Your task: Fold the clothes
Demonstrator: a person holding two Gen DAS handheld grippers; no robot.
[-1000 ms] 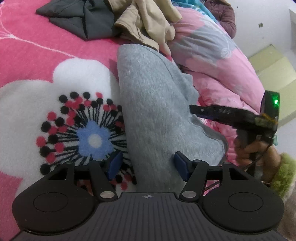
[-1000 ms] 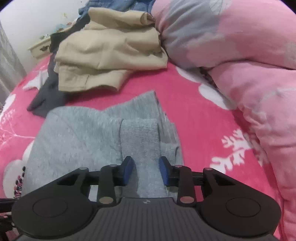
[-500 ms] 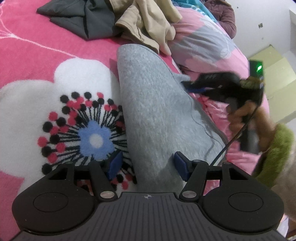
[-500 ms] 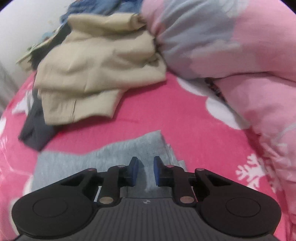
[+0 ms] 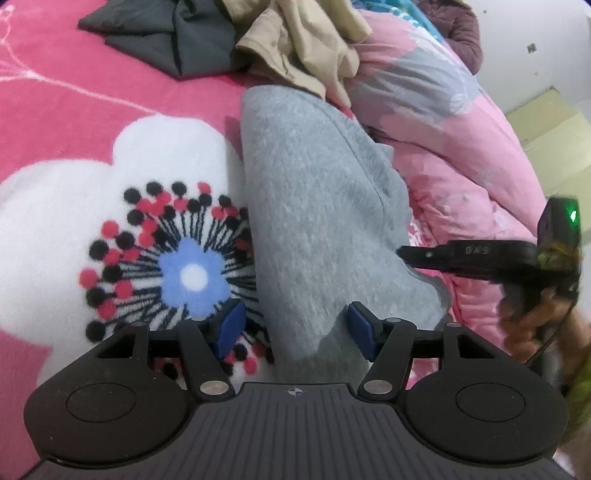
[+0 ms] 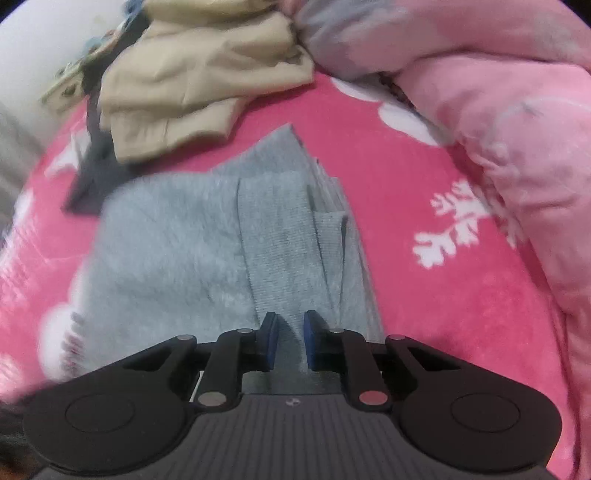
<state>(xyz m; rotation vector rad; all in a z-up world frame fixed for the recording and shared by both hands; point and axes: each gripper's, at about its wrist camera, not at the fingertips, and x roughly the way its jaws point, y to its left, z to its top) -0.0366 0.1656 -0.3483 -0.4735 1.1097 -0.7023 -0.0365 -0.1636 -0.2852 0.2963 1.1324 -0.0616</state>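
A grey fleece garment (image 5: 314, 206) lies folded lengthwise on the pink flowered bedspread (image 5: 74, 110). My left gripper (image 5: 293, 330) is open, with its blue pads either side of the garment's near end. In the right wrist view the same garment (image 6: 184, 243) shows a ribbed cuff or hem (image 6: 284, 236) folded on top. My right gripper (image 6: 287, 339) is open by a narrow gap just above that ribbed part, holding nothing. The right gripper also shows in the left wrist view (image 5: 410, 254), held by a hand at the garment's right edge.
A beige garment (image 6: 192, 74) and a dark grey one (image 5: 173, 33) are piled at the far end of the bed. A bunched pink and grey duvet (image 6: 498, 110) runs along the right side. A yellow-green piece of furniture (image 5: 554, 125) stands beyond the bed.
My right gripper reached forward over the garment toward the pile, then pulled back to the garment's near right edge; its jaws are narrower than a second ago. My left gripper stayed still.
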